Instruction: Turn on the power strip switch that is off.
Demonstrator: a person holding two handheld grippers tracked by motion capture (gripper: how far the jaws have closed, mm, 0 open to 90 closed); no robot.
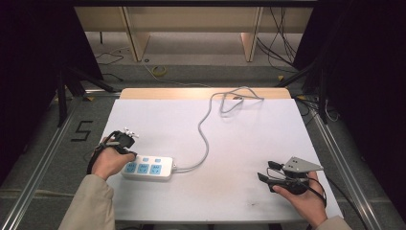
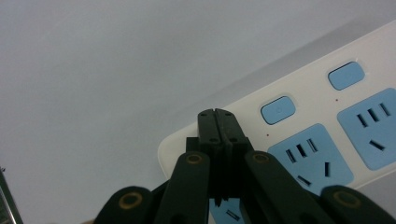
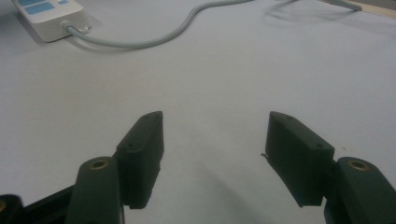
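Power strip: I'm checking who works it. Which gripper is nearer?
Left. The left gripper is shut, over the power strip's left end; the right gripper rests open, well to its right.

One camera hangs above my side of the table [image 1: 206, 143] and looks forward and down, far enough to take in its whole top. The camera on my left gripper [image 2: 218, 116] looks steeply down from very close onto the power strip [image 2: 322, 126]. The one on my right gripper [image 3: 212, 140] looks low across the table, catching that same strip far off.
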